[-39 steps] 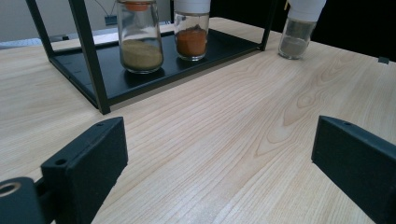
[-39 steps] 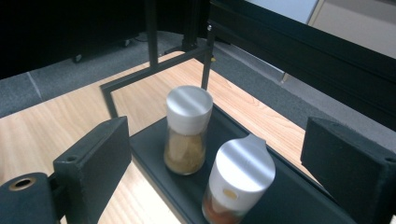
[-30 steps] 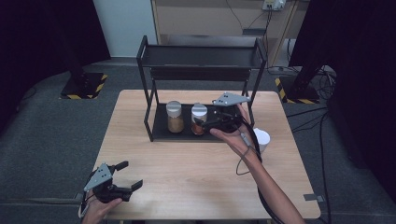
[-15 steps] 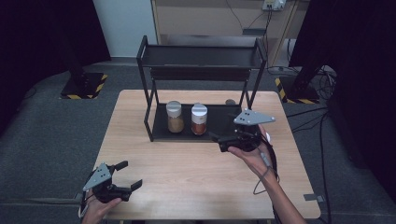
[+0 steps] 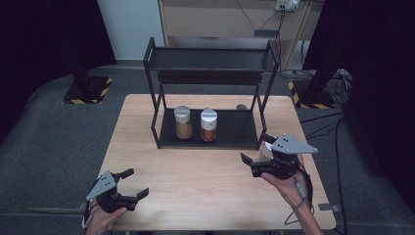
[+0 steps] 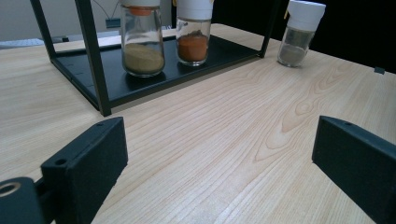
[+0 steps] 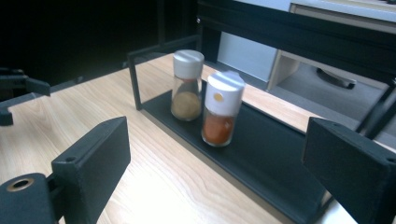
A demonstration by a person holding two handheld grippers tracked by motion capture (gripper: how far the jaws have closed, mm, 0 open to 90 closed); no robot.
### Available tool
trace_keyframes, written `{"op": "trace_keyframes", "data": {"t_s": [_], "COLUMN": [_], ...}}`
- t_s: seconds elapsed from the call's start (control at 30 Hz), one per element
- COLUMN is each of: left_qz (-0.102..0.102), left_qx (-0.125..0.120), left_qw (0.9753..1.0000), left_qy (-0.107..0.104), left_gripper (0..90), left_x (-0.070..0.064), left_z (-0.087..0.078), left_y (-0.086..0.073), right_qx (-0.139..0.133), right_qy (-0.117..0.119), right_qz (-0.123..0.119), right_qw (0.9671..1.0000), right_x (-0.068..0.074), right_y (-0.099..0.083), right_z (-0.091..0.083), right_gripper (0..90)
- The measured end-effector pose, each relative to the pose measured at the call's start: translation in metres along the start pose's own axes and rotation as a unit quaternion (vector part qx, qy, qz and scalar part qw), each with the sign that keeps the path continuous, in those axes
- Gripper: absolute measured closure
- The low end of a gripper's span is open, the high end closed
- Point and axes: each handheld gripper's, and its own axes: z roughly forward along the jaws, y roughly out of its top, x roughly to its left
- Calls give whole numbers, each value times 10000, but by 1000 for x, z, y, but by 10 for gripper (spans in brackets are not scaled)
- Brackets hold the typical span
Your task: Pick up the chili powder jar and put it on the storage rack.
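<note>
high view: two spice jars (image 5: 195,125) already stand on rack's (image 5: 210,83) lower shelf. third jar (image 6: 299,32) on bench near right edge, beside rack, likely left to place. right claw (image 5: 257,156) spread, empty, near it. left claw (image 5: 134,183) spread at front-left corner.

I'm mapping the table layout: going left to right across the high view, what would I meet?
Left gripper → jar of tan spice → jar of orange spice → right gripper.
</note>
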Motion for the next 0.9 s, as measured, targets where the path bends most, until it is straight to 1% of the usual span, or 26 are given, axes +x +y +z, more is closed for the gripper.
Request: {"op": "trace_keyframes", "data": {"t_s": [0.23, 0.43, 0.57, 0.9], "left_qz": [9, 7, 5, -7], "left_qx": [-7, -16, -18, -51], "left_qw": [10000, 10000, 10000, 10000], "left_qy": [12, 25, 18, 28], "left_gripper": [23, 23, 24, 24], "left_x": [-1, -1, -1, -1], "left_z": [0, 0, -1, -2], "left_y": [0, 0, 0, -1], "right_qx": [40, 25, 68, 263], "right_qy": [-90, -200, -301, -425], "right_qz": [28, 133, 187, 356], "right_qw": [9999, 9997, 9993, 9981], "right_x": [-3, -6, -6, -8], "right_y": [-27, -48, -57, -76], "right_z": [-22, -37, -43, -49], "right_gripper": [73, 69, 68, 65]}}
